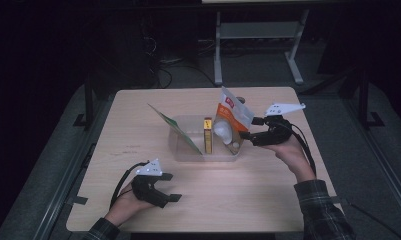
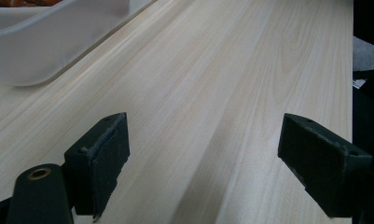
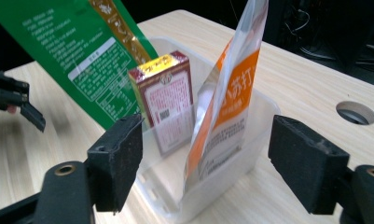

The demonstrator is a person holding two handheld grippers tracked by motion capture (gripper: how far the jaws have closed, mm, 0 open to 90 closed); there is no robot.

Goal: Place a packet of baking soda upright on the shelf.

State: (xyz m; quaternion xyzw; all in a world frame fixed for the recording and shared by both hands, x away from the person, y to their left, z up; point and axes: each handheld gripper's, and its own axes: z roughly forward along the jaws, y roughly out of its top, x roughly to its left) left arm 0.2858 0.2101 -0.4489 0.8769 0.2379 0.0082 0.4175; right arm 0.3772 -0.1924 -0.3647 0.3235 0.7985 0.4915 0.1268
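A clear plastic rectangular bin (image 1: 185, 150) sits mid-tabletop (image 1: 138, 130) on the pale wooden surface, holding three things upright: a flat green foil packet (image 1: 174, 128) leaning out over its left end, a small maroon-and-yellow carton (image 1: 208, 136) in the middle, and an orange-and-white stand-up pouch (image 1: 230, 120) at its right end.

The right tool (image 1: 246, 127) hangs just beside the bin's right end, pointing leftward at the pouch. Its jaws stand wide apart with nothing pressed between them; in the right gripper view the pouch (image 3: 229, 107) rises in the gap between the pads, edge-on, clear of both. The pouch's long axis runs up and down, tilted slightly away from the carton (image 3: 168, 102), its base inside the bin (image 3: 264, 116).

The left tool (image 1: 169, 186) rests low on the near-left tabletop, well apart from the bin, jaws also wide and empty, as the left gripper view shows over bare wood (image 2: 231, 70).

The right hand is much the nearer to the pouch, so any further handling of it would likely fall to that side, closing across its thin faces.
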